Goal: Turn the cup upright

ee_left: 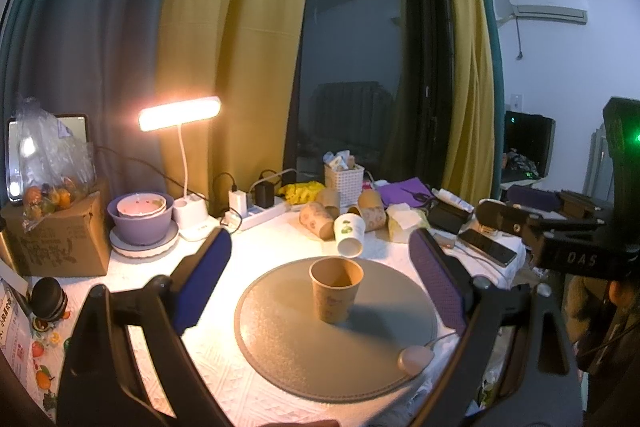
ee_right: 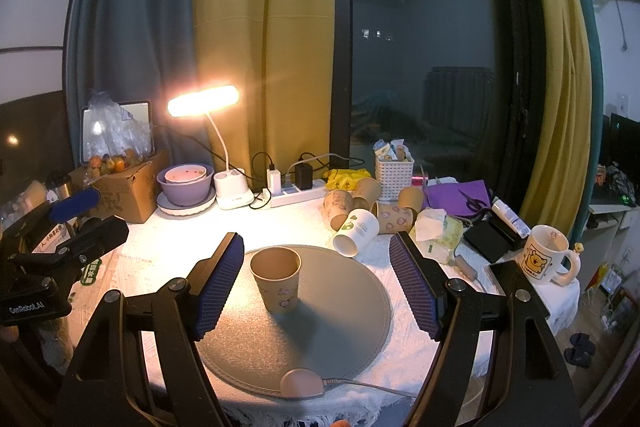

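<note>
mat (ee_right: 340, 315) open around cup (ee_right: 276, 279), toppled cups (ee_right: 360, 215) behind

Both wrist cameras look forward and slightly down along their own spread tongs toward the window, the left one from the near left of the bench (ee_left: 224, 359), the right one just beside it, sharing the upright brown cup (ee_left: 335, 289) (ee_right: 276, 279) on the round grey mat (ee_left: 304, 351) (ee_right: 328, 319), seen close.
</note>
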A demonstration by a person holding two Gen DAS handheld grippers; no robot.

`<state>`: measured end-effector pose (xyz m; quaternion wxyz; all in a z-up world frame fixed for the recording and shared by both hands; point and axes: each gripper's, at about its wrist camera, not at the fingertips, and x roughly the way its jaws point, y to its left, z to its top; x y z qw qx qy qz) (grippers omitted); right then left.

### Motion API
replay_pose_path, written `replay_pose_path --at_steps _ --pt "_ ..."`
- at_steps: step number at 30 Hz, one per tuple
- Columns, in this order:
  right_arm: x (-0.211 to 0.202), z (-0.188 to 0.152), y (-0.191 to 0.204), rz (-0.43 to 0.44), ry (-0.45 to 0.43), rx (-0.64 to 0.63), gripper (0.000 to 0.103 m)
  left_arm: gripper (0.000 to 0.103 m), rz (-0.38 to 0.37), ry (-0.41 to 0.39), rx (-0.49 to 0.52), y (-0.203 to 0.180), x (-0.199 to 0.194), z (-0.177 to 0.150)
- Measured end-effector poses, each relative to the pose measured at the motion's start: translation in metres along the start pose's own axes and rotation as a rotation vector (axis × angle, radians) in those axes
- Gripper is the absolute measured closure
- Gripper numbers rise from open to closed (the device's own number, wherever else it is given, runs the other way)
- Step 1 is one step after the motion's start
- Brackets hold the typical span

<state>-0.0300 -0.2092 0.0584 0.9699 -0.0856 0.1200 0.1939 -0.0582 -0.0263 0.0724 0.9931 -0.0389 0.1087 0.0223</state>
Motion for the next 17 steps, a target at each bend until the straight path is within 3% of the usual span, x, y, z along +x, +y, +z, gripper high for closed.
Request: replay_pose_path --at_steps 13,17 --pt "0.0003 0.0002 0.0002 0.0 0.001 0.001 0.025 0.012 -0.006 0.003 0.001 -0.0006 0.0004 -0.0003" --pt "0.0008 -0.002 -0.0005 0.002 0.004 0.002 0.025 0.012 -0.042 -0.004 -0.004 -0.0003 0.0006 -0.0046"
